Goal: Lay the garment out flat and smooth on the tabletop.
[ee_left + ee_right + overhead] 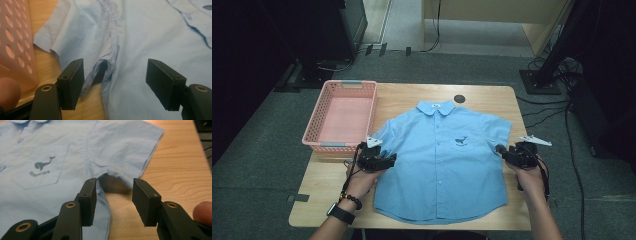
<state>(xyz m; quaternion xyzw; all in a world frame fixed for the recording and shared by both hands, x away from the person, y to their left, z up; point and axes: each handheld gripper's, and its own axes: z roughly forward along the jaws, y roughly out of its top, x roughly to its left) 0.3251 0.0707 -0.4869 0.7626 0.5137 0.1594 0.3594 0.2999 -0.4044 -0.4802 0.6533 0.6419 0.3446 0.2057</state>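
Two hand-held grippers sit at the sides of a light blue short-sleeved shirt [443, 160] that lies flat, front up and buttoned, on the wooden tabletop [402, 95]. From the high view I see my left hand-held gripper [387, 161] at the shirt's left armpit, and my right hand-held gripper [502, 150] at its right armpit. The shirt's collar points away from me and its hem lies near the tabletop's near edge. A small dark whale print [460, 141] marks the chest pocket.

In the left gripper view, my left hand-held gripper [116, 83] has its jaws apart, one on each side of the armpit seam; the fabric lies between them, and the pads do not press on it. The left sleeve [72, 32] spreads out beyond, and its cuff lies close to a pink perforated basket [15, 45].

In the right gripper view, my right hand-held gripper [113, 201] is likewise open. Its jaws stand on either side of the dip where the right sleeve [130, 150] meets the shirt's side, with bare wood between them.

The basket [340, 116] stands at the tabletop's left far corner.
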